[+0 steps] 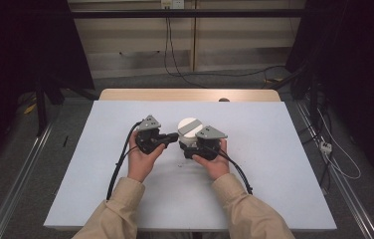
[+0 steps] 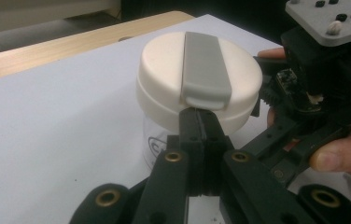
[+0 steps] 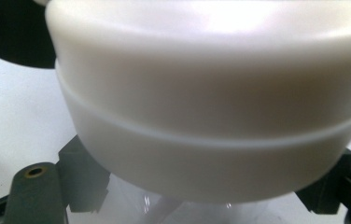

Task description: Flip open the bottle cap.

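A clear jar (image 2: 157, 142) with a broad white lid (image 1: 190, 125) stands mid-table. A grey strap (image 2: 205, 65) runs across the lid and ends in a tab at its rim. My left gripper (image 2: 197, 122) is shut, its tips touching the rim just under that tab, and it comes in from the jar's left (image 1: 174, 137). My right gripper (image 3: 201, 205) is shut on the jar's clear body below the lid (image 3: 211, 93), one finger (image 3: 82, 179) on each side. Its black housing (image 2: 318, 79) sits close behind the jar.
A white sheet (image 1: 274, 164) covers the table, with a wooden strip (image 1: 150, 94) bare at the far edge. Black cables (image 1: 118, 167) trail from both grippers toward the near side. Cables lie on the floor (image 1: 339, 159) to the right of the table.
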Demonstrator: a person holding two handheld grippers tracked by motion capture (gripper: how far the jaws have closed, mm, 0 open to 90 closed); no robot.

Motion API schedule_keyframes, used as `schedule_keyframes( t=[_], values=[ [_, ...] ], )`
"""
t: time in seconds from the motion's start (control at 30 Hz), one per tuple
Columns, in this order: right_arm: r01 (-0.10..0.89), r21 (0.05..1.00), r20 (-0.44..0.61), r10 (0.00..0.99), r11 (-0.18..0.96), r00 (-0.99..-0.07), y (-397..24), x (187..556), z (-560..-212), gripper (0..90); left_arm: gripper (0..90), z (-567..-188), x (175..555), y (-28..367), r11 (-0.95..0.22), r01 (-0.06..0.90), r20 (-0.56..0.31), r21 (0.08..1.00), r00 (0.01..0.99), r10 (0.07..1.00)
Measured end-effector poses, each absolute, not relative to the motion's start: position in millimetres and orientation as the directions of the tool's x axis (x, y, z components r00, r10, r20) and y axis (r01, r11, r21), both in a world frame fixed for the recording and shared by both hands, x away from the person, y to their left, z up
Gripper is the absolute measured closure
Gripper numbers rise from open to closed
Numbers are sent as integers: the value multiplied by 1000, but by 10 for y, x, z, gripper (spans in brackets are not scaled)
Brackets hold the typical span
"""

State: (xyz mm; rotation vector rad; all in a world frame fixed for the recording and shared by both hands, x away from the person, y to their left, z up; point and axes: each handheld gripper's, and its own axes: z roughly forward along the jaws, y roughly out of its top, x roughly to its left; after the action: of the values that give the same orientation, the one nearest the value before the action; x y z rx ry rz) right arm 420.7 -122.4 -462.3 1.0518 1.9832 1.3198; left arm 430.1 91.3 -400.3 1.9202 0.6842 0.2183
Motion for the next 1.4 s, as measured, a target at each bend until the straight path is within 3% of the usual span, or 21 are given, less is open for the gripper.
schedule_keyframes(
  t=[1.4],
  values=[
    [313,923,-13,831,224,-555,-1219,4206,-4624,186,900,-3661,4453,674,-273,328,-136,904,828,544]
  ],
)
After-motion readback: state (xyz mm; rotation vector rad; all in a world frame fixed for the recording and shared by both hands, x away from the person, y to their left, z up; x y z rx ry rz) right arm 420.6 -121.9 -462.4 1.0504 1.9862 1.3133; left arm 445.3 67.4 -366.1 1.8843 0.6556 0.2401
